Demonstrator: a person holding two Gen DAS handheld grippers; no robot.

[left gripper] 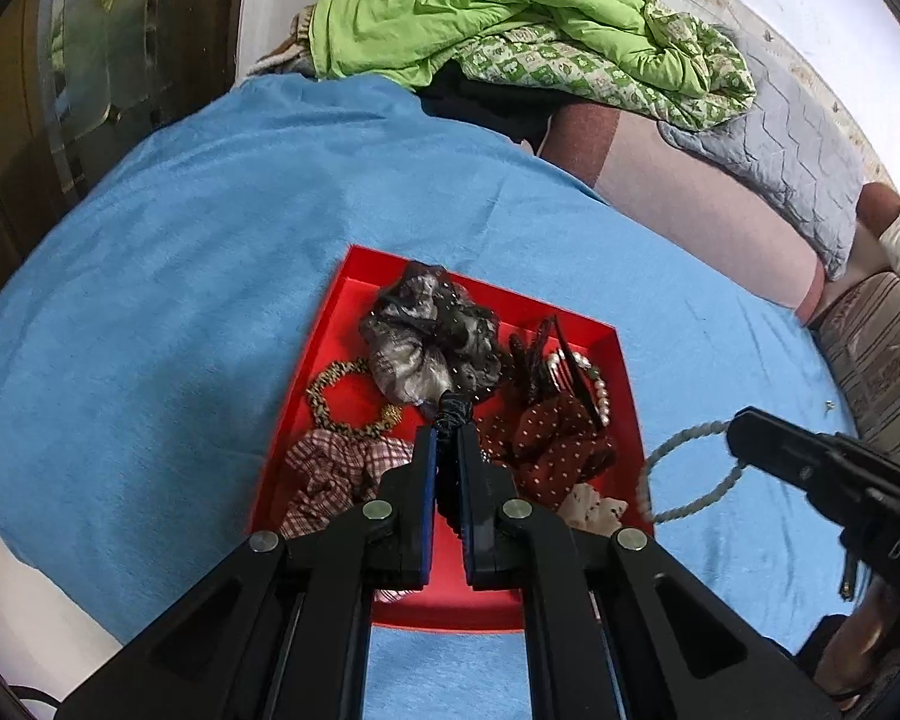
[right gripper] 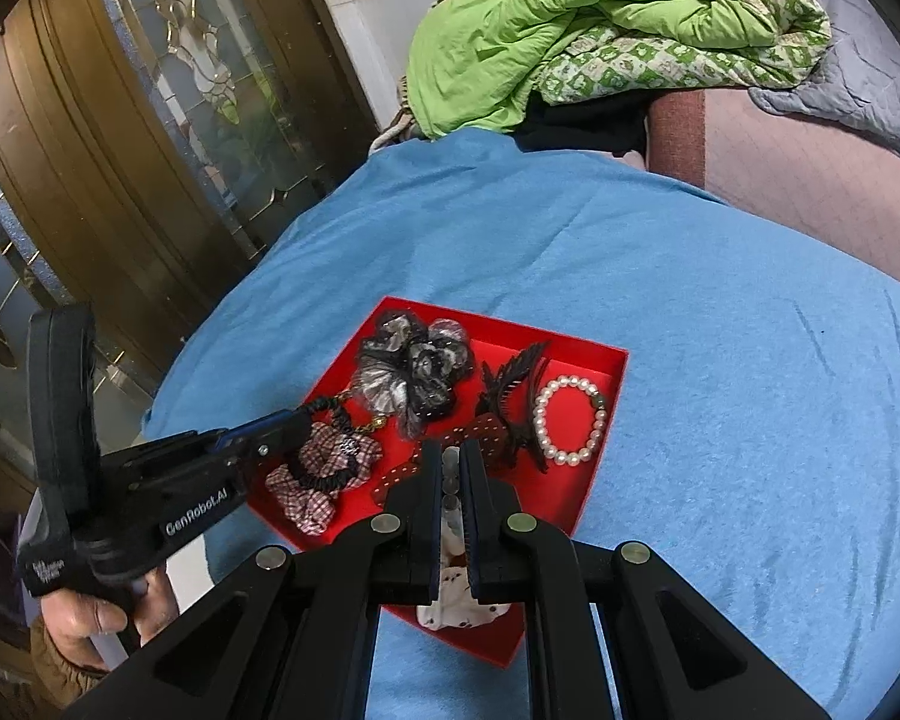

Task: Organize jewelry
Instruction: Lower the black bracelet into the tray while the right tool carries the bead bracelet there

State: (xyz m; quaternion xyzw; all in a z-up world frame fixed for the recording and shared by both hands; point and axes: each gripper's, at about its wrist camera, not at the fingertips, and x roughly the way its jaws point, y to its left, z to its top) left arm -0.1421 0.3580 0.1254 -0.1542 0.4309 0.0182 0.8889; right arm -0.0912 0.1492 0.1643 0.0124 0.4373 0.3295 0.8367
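A red tray [left gripper: 621,360] [right gripper: 615,384] lies on the blue cloth and holds scrunchies, a dark hair claw [right gripper: 510,402], a pearl bracelet [right gripper: 570,420] and a gold bead bracelet [left gripper: 330,402]. My left gripper [left gripper: 448,438] [right gripper: 297,417] is shut on a black coiled hair tie [left gripper: 453,411] [right gripper: 330,408] just above the tray's left part. My right gripper [right gripper: 450,462] [left gripper: 735,438] is shut on a pale grey bead bracelet [left gripper: 684,474] [right gripper: 450,474], held by the tray's near right edge.
A blue cloth [left gripper: 210,240] [right gripper: 750,360] covers the table. A green quilt [left gripper: 480,6] [right gripper: 600,30] is piled on the bed behind. A wooden glass-panelled door [right gripper: 120,120] stands at the left. A striped cushion [left gripper: 876,354] lies at the right.
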